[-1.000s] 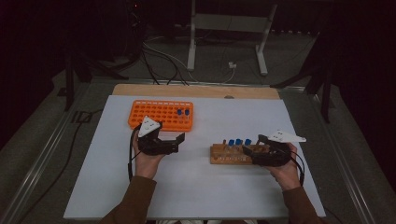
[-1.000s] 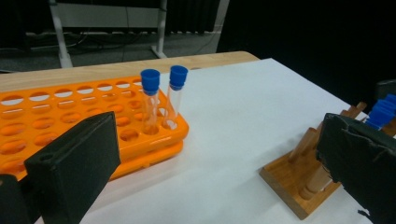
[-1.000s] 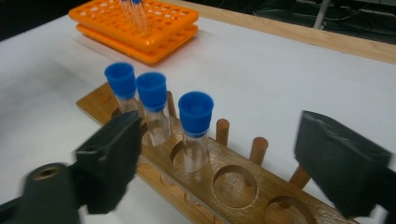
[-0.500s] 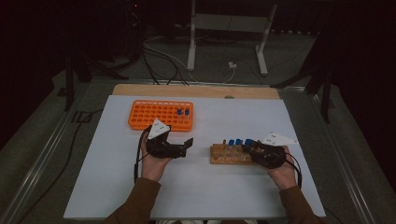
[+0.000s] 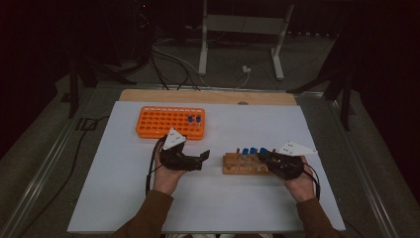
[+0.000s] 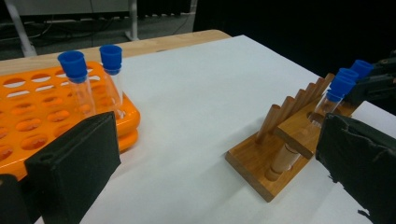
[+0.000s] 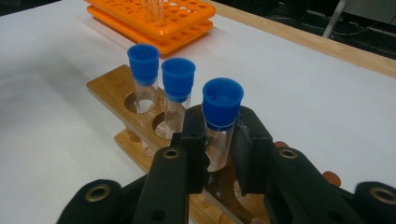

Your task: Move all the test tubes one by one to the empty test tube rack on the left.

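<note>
White table (image 5: 124, 198): right hand-held gripper (image 7: 219, 140) just closed, clamping blue-capped tube (image 7: 222, 121); left (image 5: 204, 157) open.

Wooden rack (image 6: 285, 149) right, orange rack (image 6: 42, 107) left, on white table (image 6: 196, 102).

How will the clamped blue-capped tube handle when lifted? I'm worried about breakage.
Probably light: the tube looks thin, clear and empty. Likely slippery and fragile, since the right gripper has just closed its fingers on bare smooth wall below the cap. Lifted straight from the wooden rack, it should slide out; tilted, it may bind.
</note>
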A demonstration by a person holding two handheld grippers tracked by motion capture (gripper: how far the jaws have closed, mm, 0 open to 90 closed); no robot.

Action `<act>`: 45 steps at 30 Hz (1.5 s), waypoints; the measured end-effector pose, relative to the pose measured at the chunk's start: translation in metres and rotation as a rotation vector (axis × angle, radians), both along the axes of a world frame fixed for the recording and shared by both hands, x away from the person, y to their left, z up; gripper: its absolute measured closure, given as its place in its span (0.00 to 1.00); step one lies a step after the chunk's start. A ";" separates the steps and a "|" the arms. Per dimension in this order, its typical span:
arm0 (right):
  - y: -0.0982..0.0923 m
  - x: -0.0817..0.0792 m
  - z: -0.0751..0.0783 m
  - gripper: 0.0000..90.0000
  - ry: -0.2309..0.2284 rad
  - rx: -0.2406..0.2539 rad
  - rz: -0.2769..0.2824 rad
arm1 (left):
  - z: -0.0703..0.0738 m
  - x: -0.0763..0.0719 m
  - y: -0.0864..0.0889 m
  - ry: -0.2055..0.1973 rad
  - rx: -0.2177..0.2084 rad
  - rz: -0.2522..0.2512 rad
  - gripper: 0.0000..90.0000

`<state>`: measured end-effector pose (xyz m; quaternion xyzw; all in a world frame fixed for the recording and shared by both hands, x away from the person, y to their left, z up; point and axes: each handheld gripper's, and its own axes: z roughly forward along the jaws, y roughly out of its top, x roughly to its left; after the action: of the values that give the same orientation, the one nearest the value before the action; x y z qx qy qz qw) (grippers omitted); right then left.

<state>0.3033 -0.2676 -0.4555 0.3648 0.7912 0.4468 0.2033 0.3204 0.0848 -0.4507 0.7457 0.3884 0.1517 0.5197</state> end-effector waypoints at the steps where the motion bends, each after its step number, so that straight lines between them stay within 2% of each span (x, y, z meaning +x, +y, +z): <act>1: -0.001 0.000 0.001 0.85 0.001 0.002 0.000 | 0.000 0.000 -0.001 0.000 0.001 -0.004 0.01; 10: -0.004 -0.002 0.008 0.85 -0.014 0.035 0.002 | -0.002 -0.002 -0.008 0.000 0.005 -0.021 0.01; 13: -0.006 -0.002 0.012 0.85 -0.008 0.063 0.007 | -0.001 -0.004 -0.013 -0.002 -0.003 -0.025 0.01; 18: -0.008 -0.004 0.019 0.85 -0.007 0.090 0.004 | 0.004 -0.008 -0.030 -0.025 0.005 -0.053 0.01; 27: -0.014 -0.008 0.042 0.85 -0.042 0.118 0.004 | 0.016 -0.008 -0.054 -0.063 0.009 -0.099 0.01; 31: -0.015 -0.010 0.050 0.85 -0.056 0.116 0.006 | 0.021 -0.006 -0.063 -0.072 0.017 -0.109 0.02; 38: -0.018 -0.014 0.058 0.85 -0.048 0.129 0.006 | 0.029 -0.005 -0.079 -0.092 0.025 -0.141 0.04; 45: -0.012 -0.015 0.065 0.85 -0.038 0.150 0.037 | 0.030 -0.007 -0.095 -0.092 0.050 -0.185 0.05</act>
<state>0.2882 -0.2796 -0.3903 0.3556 0.7581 0.5155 0.1821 0.3136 -0.0105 -0.4206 0.7835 0.2897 0.1468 0.5298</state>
